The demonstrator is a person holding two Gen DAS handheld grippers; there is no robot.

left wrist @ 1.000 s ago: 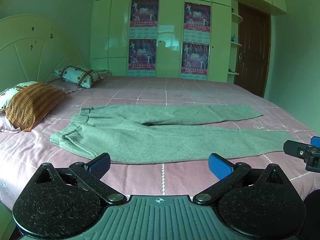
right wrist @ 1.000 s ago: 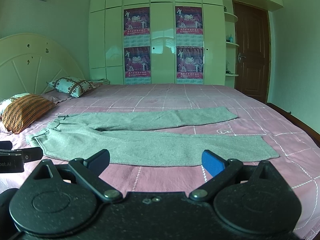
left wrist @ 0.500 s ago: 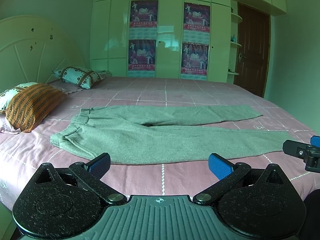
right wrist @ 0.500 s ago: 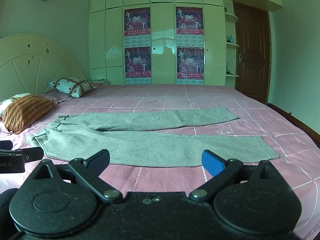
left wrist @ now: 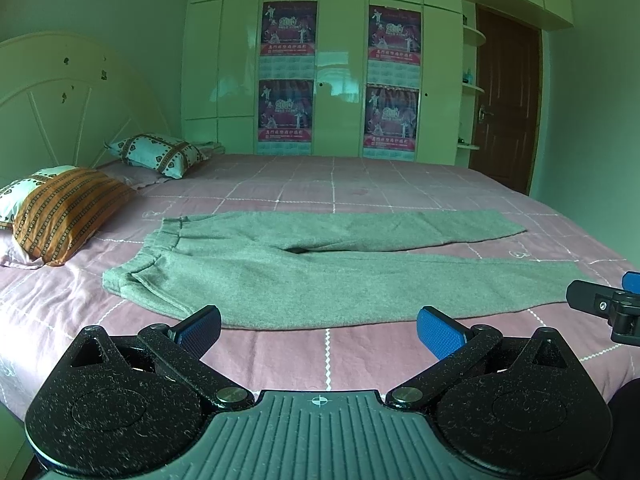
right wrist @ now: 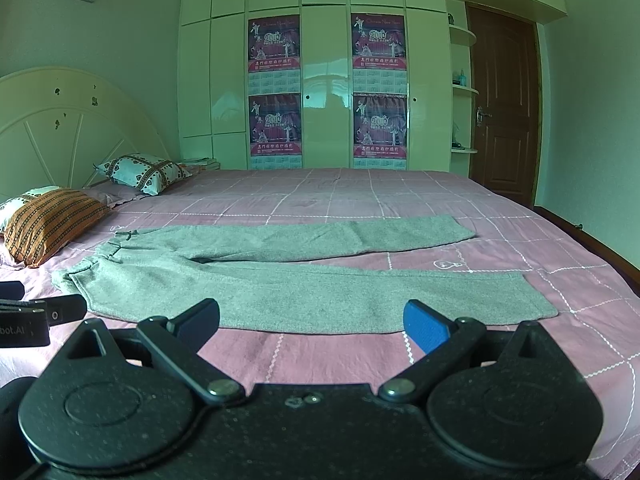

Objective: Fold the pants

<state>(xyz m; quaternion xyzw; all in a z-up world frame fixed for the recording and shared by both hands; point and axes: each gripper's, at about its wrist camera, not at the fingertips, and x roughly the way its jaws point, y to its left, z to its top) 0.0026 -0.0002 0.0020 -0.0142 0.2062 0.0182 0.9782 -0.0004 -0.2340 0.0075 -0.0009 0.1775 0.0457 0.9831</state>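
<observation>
- Lying flat across the pink grid-patterned bedsheet (left wrist: 360,184), the grey-green fleecy knit pants (left wrist: 320,276) are spread full length, waistband toward the orange striped pillow (left wrist: 68,212) and cuffs well away from it.
- From the pillow outward, the two legs run nearly side by side and split into a narrow V past the crotch; the nearer leg ends at a cuff (right wrist: 532,300) on the sheet, the farther leg at its own cuff (right wrist: 456,230).
- The left gripper (left wrist: 318,326) hovers just short of the pants' near edge, on the pillow side, its blue-padded fingers (left wrist: 438,330) spread wide with nothing between them.
- The right gripper (right wrist: 312,320) hangs farther from the pillow, near the middle of the near leg, fingers likewise wide apart and empty.
- The cloth looks soft, thick and limp, so it should drape and sag, not hold a shape; the fleecy face probably grips the sheet a little instead of sliding.
- Sensible holds appear to be the waistband corner (left wrist: 116,282) closest to the pillow and the near cuff, pinching both layers so the leg lifts as one.
- No fold is made yet.
</observation>
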